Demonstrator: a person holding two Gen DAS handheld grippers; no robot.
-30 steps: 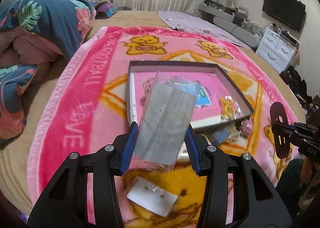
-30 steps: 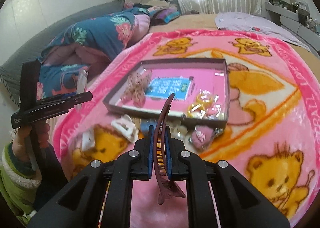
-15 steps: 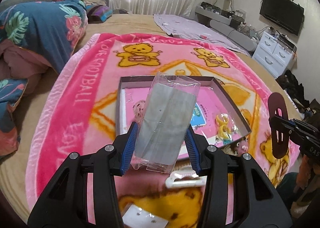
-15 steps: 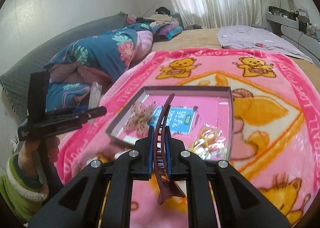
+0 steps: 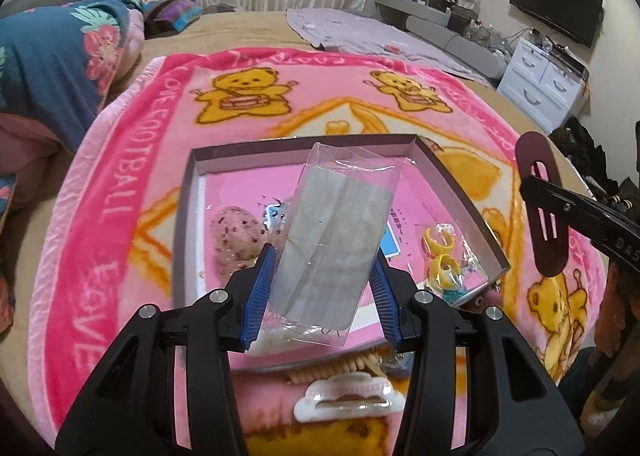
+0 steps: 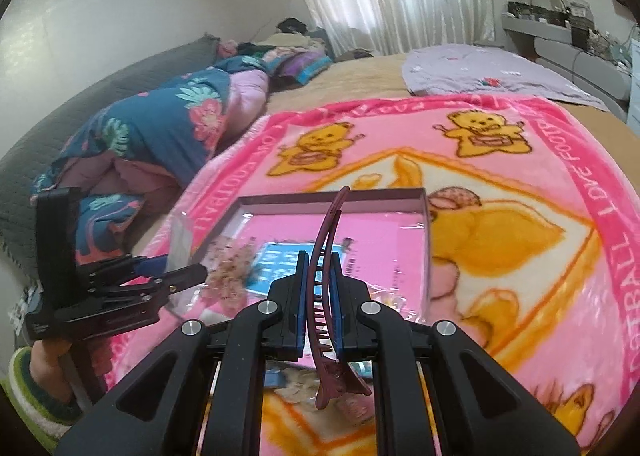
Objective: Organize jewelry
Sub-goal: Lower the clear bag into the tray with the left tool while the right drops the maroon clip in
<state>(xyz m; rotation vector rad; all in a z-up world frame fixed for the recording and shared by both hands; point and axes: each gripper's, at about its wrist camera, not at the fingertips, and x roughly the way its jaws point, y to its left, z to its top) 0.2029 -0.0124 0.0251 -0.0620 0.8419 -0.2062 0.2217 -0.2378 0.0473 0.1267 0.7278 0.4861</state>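
My left gripper point(image 5: 322, 256) is shut on a clear plastic packet with a grey card point(image 5: 340, 240) inside, held over the near part of a shallow box point(image 5: 188, 224) with a pink floor. In the box lie a speckled pink scrunchie point(image 5: 236, 236), a blue card point(image 5: 390, 244) and yellow rings in a bag point(image 5: 440, 252). My right gripper point(image 6: 320, 288) is shut on a long maroon hair clip point(image 6: 324, 256), upright between the pads, above the box's near edge point(image 6: 332, 200). The clip point(image 5: 540, 208) and the right gripper also show at the right of the left wrist view.
The box sits on a pink bear-print blanket point(image 5: 120, 184) spread on a bed. A white hair clip point(image 5: 348, 404) and a beige comb-like piece point(image 5: 340, 370) lie on the blanket in front of the box. Folded floral quilts point(image 6: 160, 128) are at the left, a white dresser point(image 5: 544, 84) far right.
Both grippers have moved forward over the blanket toward the box, each keeping its hold. The box now lies right under the packet and the maroon clip.
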